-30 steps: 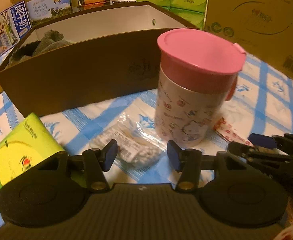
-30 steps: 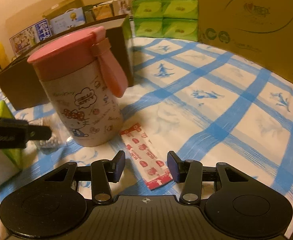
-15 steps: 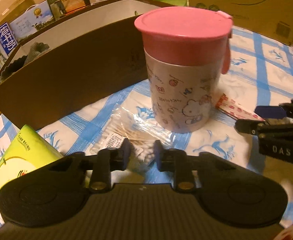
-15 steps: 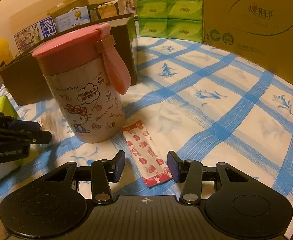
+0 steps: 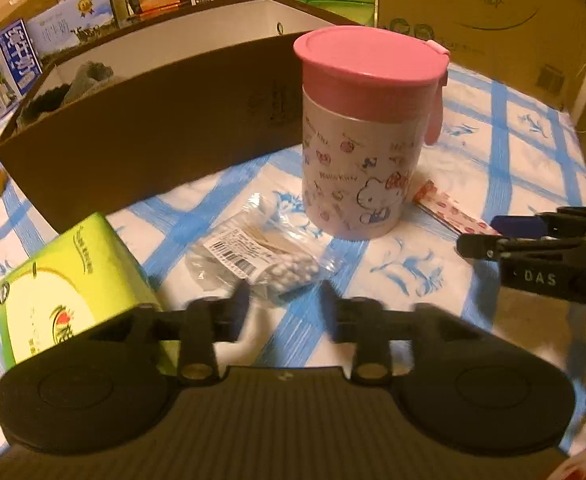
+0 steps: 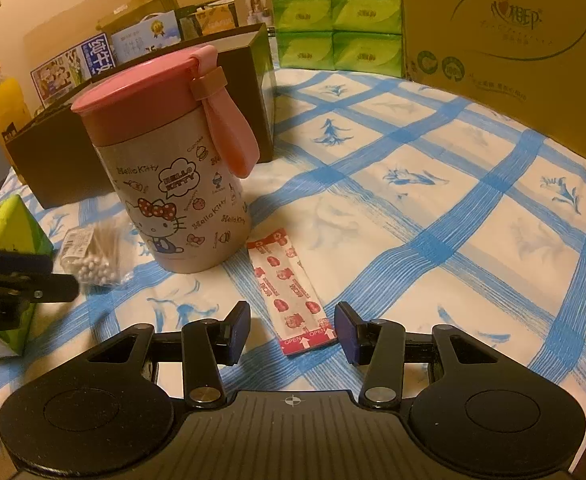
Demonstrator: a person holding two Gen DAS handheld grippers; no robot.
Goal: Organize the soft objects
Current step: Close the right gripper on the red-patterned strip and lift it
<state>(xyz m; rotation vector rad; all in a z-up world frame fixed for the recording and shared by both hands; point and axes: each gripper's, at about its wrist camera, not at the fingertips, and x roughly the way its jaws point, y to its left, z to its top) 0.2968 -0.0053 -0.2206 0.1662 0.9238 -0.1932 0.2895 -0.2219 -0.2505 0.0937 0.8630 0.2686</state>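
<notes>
A clear bag of cotton swabs (image 5: pixel 261 256) lies on the blue-checked cloth between a green tissue pack (image 5: pixel 65 280) and a Hello Kitty cup (image 5: pixel 365 152) with a pink lid. My left gripper (image 5: pixel 285 300) sits just short of the bag's near end. Its blurred jaws are opening and the pads do not press on the bag. My right gripper (image 6: pixel 293 328) is open, and the near end of a red-and-white sachet (image 6: pixel 293 292) lies between its fingers untouched. Behind stands a dark brown box (image 5: pixel 153 120) with grey cloth (image 5: pixel 85 80) inside.
A large cardboard carton (image 6: pixel 513 40) and stacked green tissue packs (image 6: pixel 333 16) line the back. Milk cartons (image 5: pixel 17 56) and an orange juice bottle (image 6: pixel 3 104) stand behind the brown box on the left. The right gripper (image 5: pixel 489 236) reaches in from the right in the left wrist view.
The left gripper's jaws narrowed around the swab bag's end, then widened again, and it shifted slightly sideways. The bag still lies on the cloth. The right gripper has stayed put.
</notes>
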